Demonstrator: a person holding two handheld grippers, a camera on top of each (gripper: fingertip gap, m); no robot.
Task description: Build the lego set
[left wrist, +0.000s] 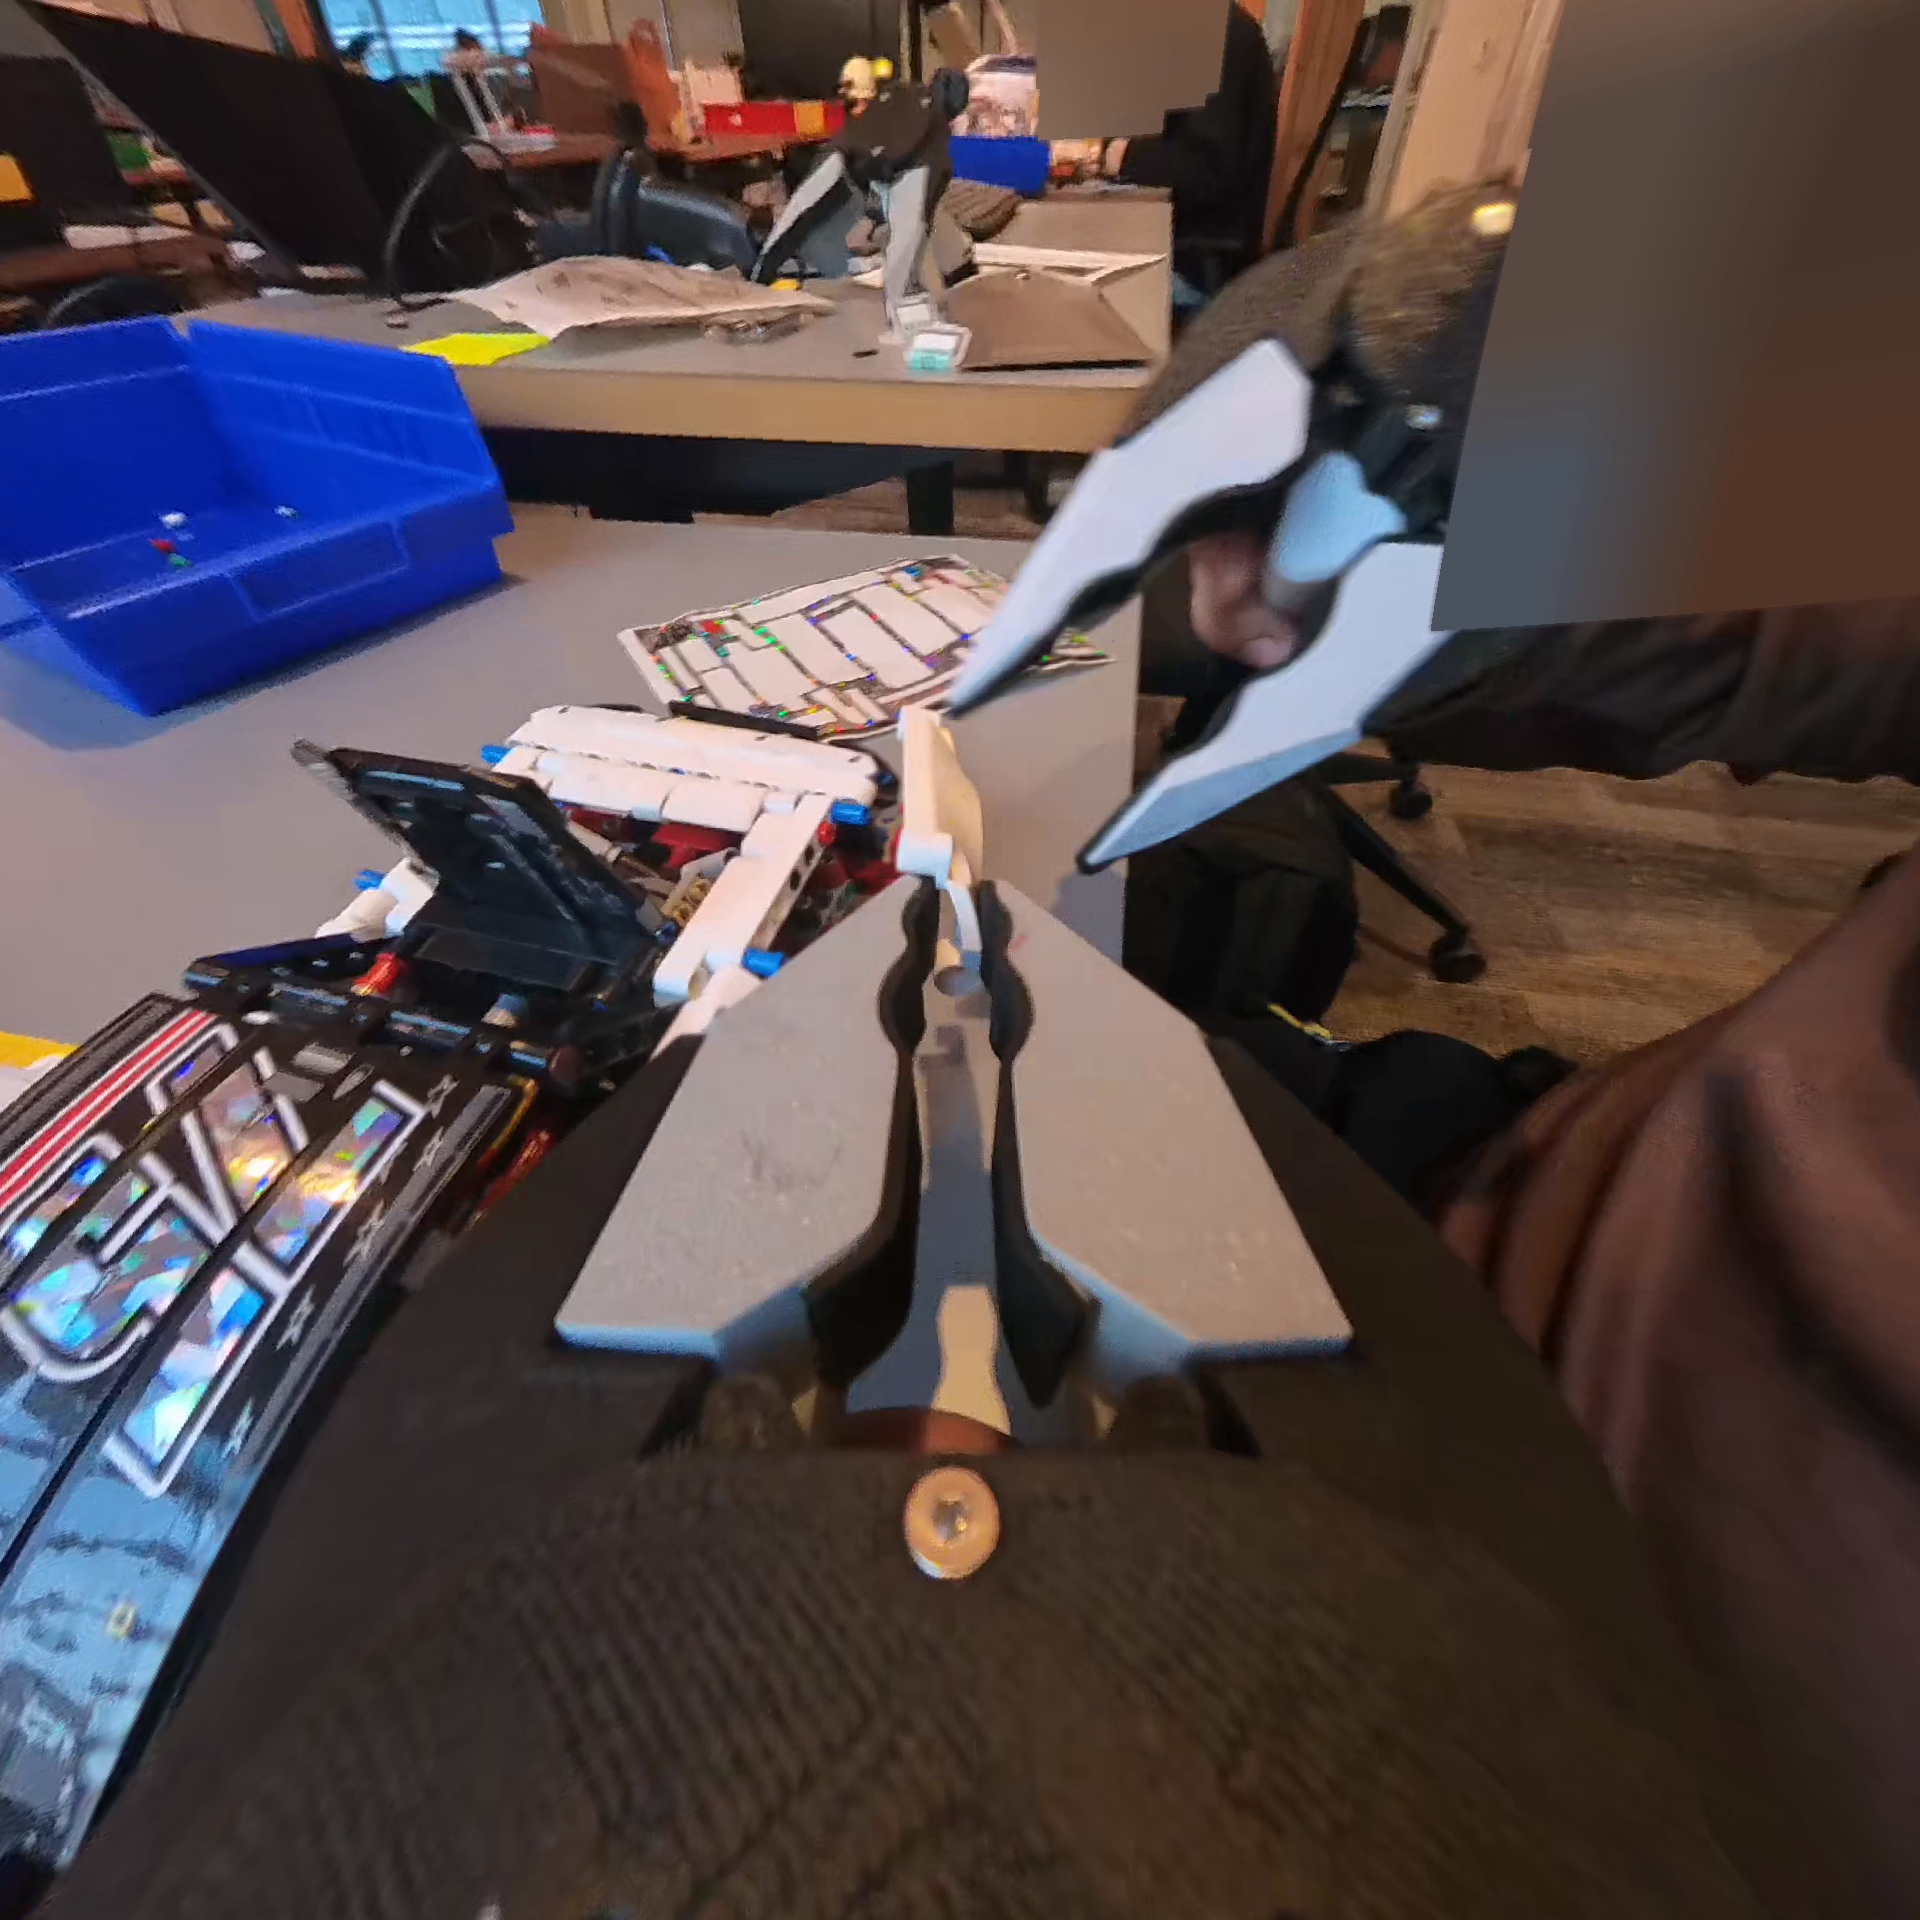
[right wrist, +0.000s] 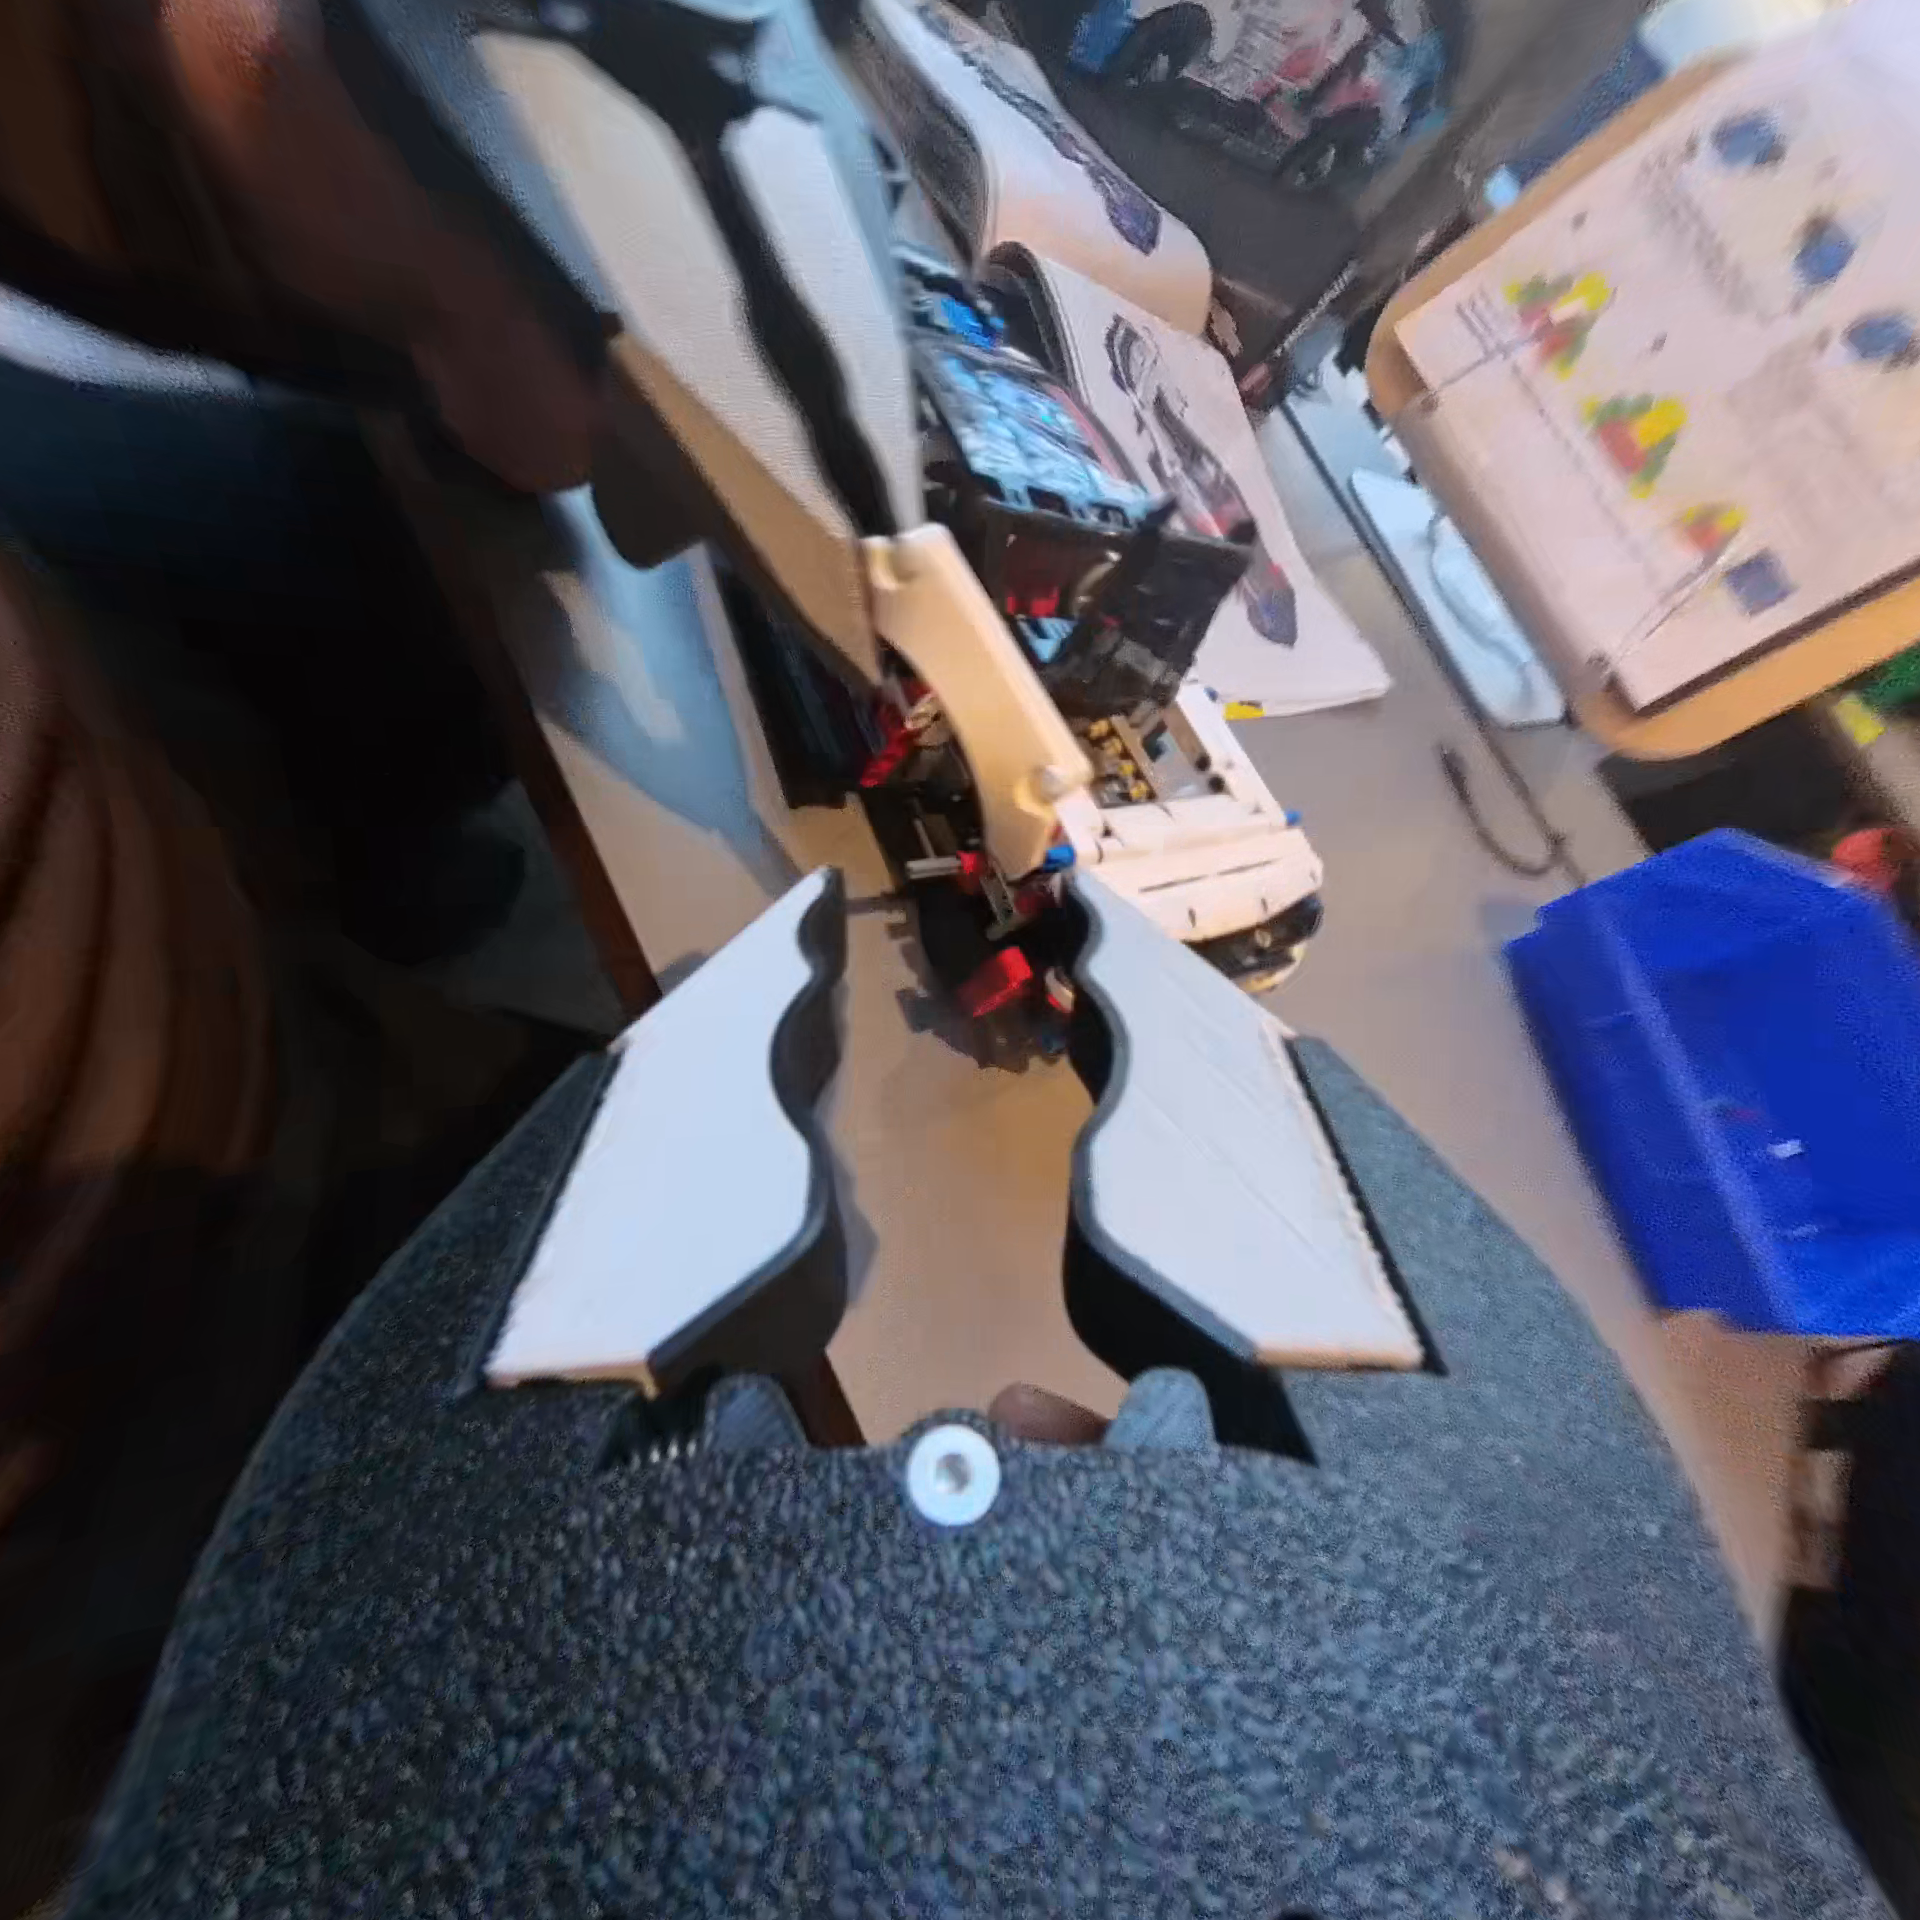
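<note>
My left gripper [left wrist: 951, 899] is shut on the lower end of a white curved lego panel [left wrist: 935, 790] and holds it upright beside the black-and-white lego car [left wrist: 520, 883] on the grey table. My right gripper [left wrist: 1023, 784] is open to the right of the panel, its upper fingertip at the panel's top edge. In the right wrist view my right gripper [right wrist: 956, 883] is open and empty, just short of the panel [right wrist: 977, 686]. The left gripper [right wrist: 883, 530] holds that panel from the upper left. The car [right wrist: 1122, 623] lies behind it.
A blue bin [left wrist: 239, 499] holding a few small parts stands at the table's far left and also shows in the right wrist view [right wrist: 1745, 1091]. A sticker sheet [left wrist: 862, 644] lies behind the car. A printed board [right wrist: 1662, 416] stands at the right. The table edge [left wrist: 1132, 831] is close on the right. The left gripper's tips are roughly 4 centimeters from the right gripper's.
</note>
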